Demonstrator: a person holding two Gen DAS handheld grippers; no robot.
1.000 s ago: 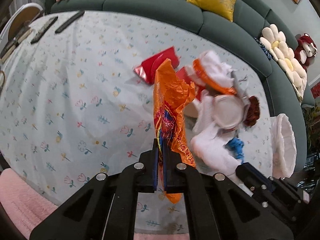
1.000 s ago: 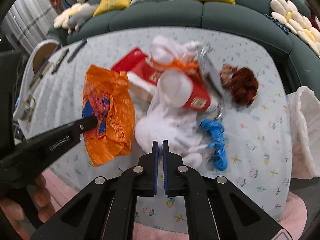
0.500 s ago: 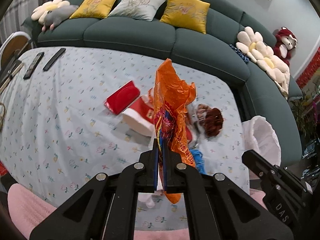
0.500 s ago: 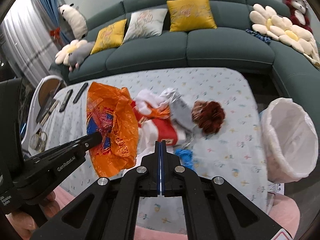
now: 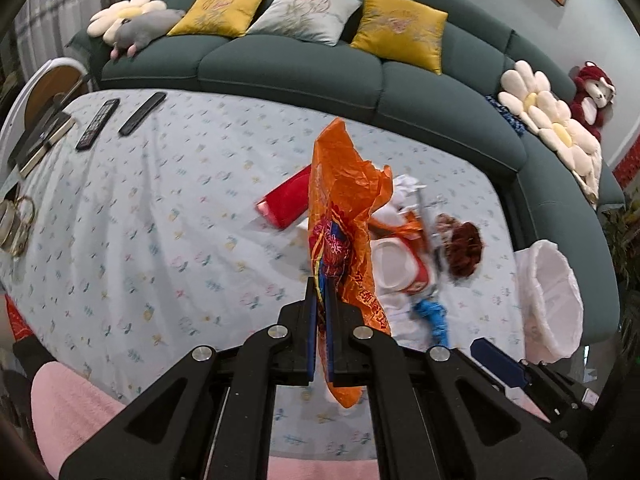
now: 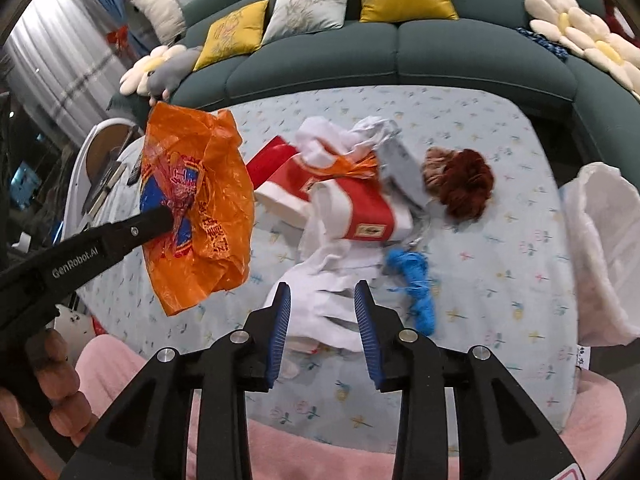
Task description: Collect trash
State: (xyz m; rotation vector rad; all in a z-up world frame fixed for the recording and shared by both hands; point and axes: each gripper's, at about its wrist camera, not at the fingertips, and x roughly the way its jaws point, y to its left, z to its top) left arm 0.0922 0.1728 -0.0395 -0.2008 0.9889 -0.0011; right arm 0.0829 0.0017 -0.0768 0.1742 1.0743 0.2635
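My left gripper [image 5: 321,292] is shut on an orange plastic bag [image 5: 344,216] and holds it up above the table; the bag [image 6: 196,208] and gripper [image 6: 168,216] also show at the left of the right wrist view. My right gripper [image 6: 322,308] is open and empty, above a pile of white paper [image 6: 340,292]. The pile also has a red and white cup [image 6: 360,208], a red packet [image 5: 286,200], blue string [image 6: 418,284] and a brown clump [image 6: 464,184]. A white-lined trash bin [image 6: 600,248] stands at the table's right edge.
The table has a floral cloth [image 5: 160,220]. Two remotes [image 5: 120,118] and books [image 5: 40,140] lie at its far left. A green sofa [image 5: 320,68] with cushions curves behind. A pink rug [image 6: 320,456] lies in front.
My right gripper has opened from shut and come down closer over the white paper. My left gripper still holds the orange bag lifted, and its view has shifted slightly.
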